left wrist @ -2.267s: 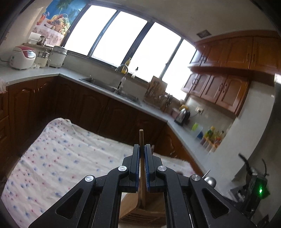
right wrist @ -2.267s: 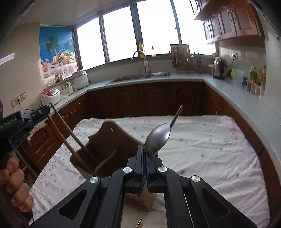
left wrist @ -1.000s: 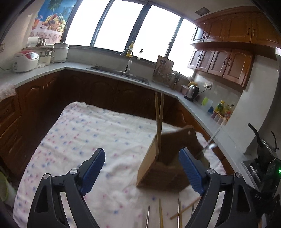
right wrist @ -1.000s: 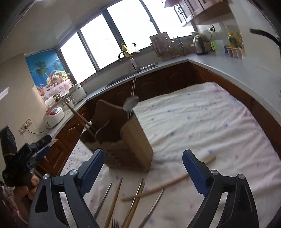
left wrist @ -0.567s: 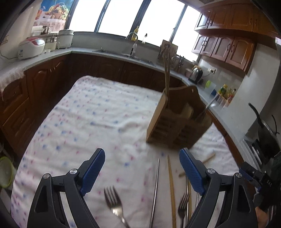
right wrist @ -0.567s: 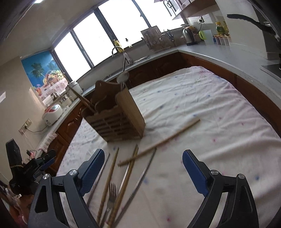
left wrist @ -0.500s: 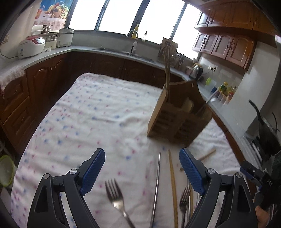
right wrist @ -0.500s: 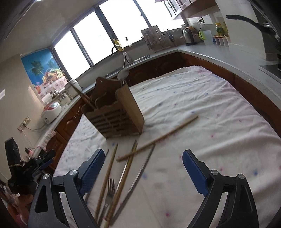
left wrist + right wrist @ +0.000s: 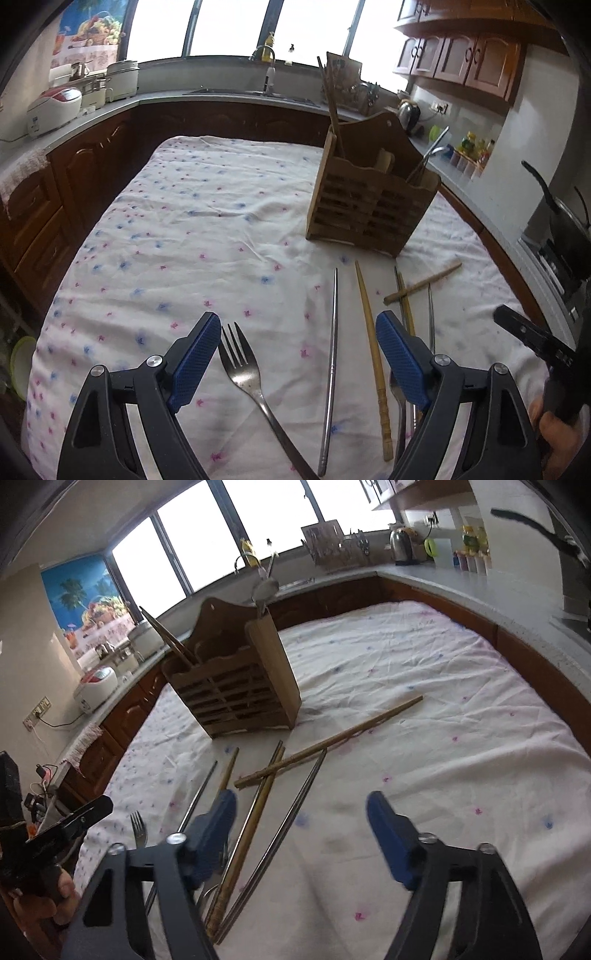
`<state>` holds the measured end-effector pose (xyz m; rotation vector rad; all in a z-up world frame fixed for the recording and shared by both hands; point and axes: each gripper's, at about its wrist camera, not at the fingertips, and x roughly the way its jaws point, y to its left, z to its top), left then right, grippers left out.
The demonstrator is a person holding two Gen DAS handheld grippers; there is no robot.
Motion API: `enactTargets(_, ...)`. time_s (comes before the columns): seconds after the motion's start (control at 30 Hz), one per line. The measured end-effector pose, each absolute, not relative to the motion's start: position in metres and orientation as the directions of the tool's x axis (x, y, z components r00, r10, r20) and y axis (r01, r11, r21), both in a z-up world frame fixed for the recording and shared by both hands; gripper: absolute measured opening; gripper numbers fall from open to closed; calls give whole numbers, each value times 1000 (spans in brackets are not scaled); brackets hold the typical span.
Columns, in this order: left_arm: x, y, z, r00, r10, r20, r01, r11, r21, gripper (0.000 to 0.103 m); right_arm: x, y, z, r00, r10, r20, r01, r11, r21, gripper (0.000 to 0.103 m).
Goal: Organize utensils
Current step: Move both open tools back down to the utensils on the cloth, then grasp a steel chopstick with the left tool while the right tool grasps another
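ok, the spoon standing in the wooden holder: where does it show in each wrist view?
Left wrist: spoon upper right, leaning right out of the wooden holder's right compartment.
Right wrist: spoon top centre, bowl up above the holder's near end panel.
Shared landmark: the diagonal wooden chopstick on the cloth.

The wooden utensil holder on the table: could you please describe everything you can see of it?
The wooden utensil holder is a brown, box-shaped caddy with slatted front walls, solid side panels and a taller, curved back board with a small hole near its top. It stands upright on the floral tablecloth, beyond the loose cutlery. Two wooden chopsticks lean out of its left compartment and a metal spoon sticks up from the right. Neither pair of tongs touches it.
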<state>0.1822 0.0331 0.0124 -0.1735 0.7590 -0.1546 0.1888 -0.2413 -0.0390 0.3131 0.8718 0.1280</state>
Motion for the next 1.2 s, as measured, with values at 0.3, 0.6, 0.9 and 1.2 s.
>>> enactTargets(0.3, 218, 19, 4, 653, -229, -722, 144, 973, -178, 67, 212, -234, -52, 596, 238, -767, 25, 949, 315, 60)
enactTargets(0.6, 264, -5, -15, 581, -238, -779, 201, 969, -146, 47, 238, -227, -72, 544, 209, -813, 46, 960, 277, 47)
enactTargets(0.9, 312, -24, -40, 497, -252, -830, 249, 958, -142, 34, 258, -216, -93, 504, 157, -849, 21, 981, 194, 36)
enactTargets(1.2, 327, -44, -59, 473, -198, -859, 278, 958, -68, 19, 257, -221, -92, 475, 146, -868, -65, 989, 131, 10)
